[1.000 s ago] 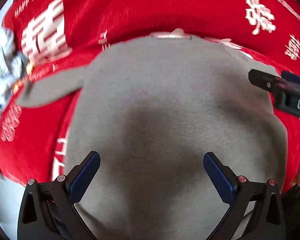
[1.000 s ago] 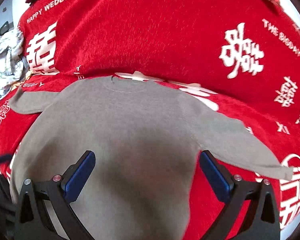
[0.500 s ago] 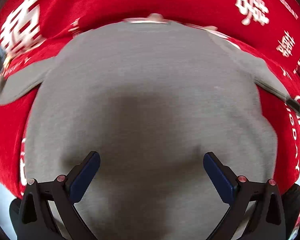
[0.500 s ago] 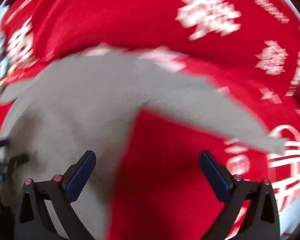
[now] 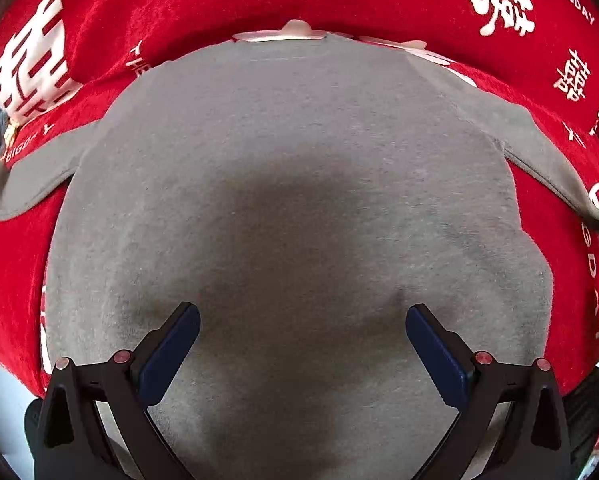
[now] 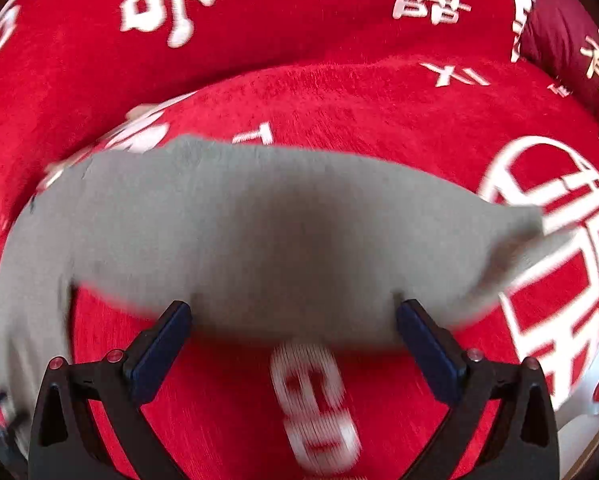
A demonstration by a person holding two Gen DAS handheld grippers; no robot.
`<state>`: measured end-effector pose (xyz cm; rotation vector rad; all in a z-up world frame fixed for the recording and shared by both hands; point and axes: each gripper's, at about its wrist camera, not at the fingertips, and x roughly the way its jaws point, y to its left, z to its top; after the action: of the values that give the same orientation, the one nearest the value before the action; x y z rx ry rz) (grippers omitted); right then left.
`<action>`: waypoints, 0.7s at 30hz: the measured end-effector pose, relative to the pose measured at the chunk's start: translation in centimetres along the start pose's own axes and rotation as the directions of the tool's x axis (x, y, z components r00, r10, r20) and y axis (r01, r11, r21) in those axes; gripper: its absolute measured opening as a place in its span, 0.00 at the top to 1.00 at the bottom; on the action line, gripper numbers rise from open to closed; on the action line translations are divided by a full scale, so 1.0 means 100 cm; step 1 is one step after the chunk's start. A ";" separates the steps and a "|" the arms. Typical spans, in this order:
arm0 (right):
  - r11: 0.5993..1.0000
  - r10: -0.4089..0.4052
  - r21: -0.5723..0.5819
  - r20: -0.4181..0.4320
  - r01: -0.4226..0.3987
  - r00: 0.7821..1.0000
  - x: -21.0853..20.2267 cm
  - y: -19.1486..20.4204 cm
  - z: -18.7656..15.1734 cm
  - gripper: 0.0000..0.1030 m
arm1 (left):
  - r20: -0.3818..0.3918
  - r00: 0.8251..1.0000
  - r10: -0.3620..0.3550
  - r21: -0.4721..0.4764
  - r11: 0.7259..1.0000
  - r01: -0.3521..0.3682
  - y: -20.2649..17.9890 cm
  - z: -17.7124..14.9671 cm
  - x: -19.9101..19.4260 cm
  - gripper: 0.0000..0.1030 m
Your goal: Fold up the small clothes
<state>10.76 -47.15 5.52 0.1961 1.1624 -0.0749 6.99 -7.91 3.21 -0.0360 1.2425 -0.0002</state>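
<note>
- One grey sweater lies flat on one red blanket, both sleeves out.
- Two grippers, left gripper and right gripper, both spread wide, grasping nothing.

A grey sweater lies spread flat on a red cloth printed with white characters, its neckline at twelve o'clock, one sleeve reaching out to nine o'clock and the other to three o'clock. The left gripper hangs over the lower body of the sweater at six o'clock, its blue-padded fingers spread wide apart with nothing between them.
</note>
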 end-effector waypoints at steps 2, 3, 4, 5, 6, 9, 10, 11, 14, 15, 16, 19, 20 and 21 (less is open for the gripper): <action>1.000 -0.014 -0.014 -0.025 0.014 1.000 -0.011 -0.002 -0.018 0.00 | -0.001 1.000 -0.007 -0.001 1.000 0.007 -0.003 0.002 0.002 0.00; 0.999 -0.029 -0.017 -0.013 0.029 0.999 -0.019 -0.002 -0.025 0.00 | -0.001 1.000 -0.011 -0.001 1.000 0.011 -0.004 0.003 0.003 0.00; 0.999 -0.043 -0.014 0.015 0.044 0.999 -0.028 -0.003 -0.028 0.00 | 0.001 1.000 -0.013 -0.003 1.000 0.013 -0.008 0.006 0.003 0.00; 0.998 -0.060 -0.008 0.062 0.061 0.996 -0.039 -0.003 -0.030 0.00 | 0.009 1.000 -0.012 -0.006 1.000 0.012 -0.011 0.009 0.002 0.00; 0.997 -0.072 -0.001 0.112 0.073 0.991 -0.051 0.000 -0.029 0.00 | 0.025 1.000 -0.010 -0.010 1.000 0.010 -0.014 0.011 -0.001 0.00; 0.995 -0.100 0.014 0.313 0.101 0.944 -0.092 0.023 -0.026 0.00 | 0.088 0.996 0.034 -0.021 0.999 -0.033 -0.025 0.020 -0.015 0.00; 0.995 -0.097 0.015 0.385 0.099 0.918 -0.105 0.034 -0.024 0.00 | 0.094 0.995 0.047 -0.023 0.999 -0.045 -0.028 0.023 -0.018 0.00; 0.996 -0.078 0.008 0.461 0.084 0.884 -0.117 0.047 -0.023 0.00 | 0.100 0.994 0.047 -0.023 0.999 -0.045 -0.032 0.028 -0.020 0.00; 0.999 0.047 -0.042 0.555 -0.028 0.831 -0.127 0.075 -0.020 0.00 | 0.109 0.993 0.039 0.011 0.999 -0.040 -0.045 0.041 -0.022 0.00; 0.997 0.075 -0.048 0.536 -0.058 0.841 -0.122 0.081 -0.015 0.00 | 0.118 0.992 0.053 0.028 0.998 -0.056 -0.053 0.046 -0.021 0.00; 0.995 0.103 -0.046 0.489 -0.093 0.866 -0.112 0.088 -0.008 0.00 | 0.120 0.991 0.055 0.048 0.997 -0.061 -0.060 0.050 -0.020 0.00; 0.985 0.172 -0.079 0.337 -0.154 0.926 -0.078 0.106 0.010 0.00 | 0.146 0.987 0.070 0.128 0.988 -0.089 -0.080 0.059 -0.018 0.00; 0.986 0.156 -0.100 0.311 -0.131 0.938 -0.068 0.111 0.012 0.00 | 0.165 0.982 0.089 0.140 0.984 -0.113 -0.085 0.062 -0.018 0.00; 0.988 0.134 -0.115 0.310 -0.103 0.941 -0.062 0.116 0.012 0.00 | 0.190 0.976 0.108 0.148 0.979 -0.137 -0.093 0.064 -0.016 0.00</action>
<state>11.30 -36.27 12.97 0.1606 0.8287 0.0562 12.69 -16.97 7.07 0.1773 1.0578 0.0101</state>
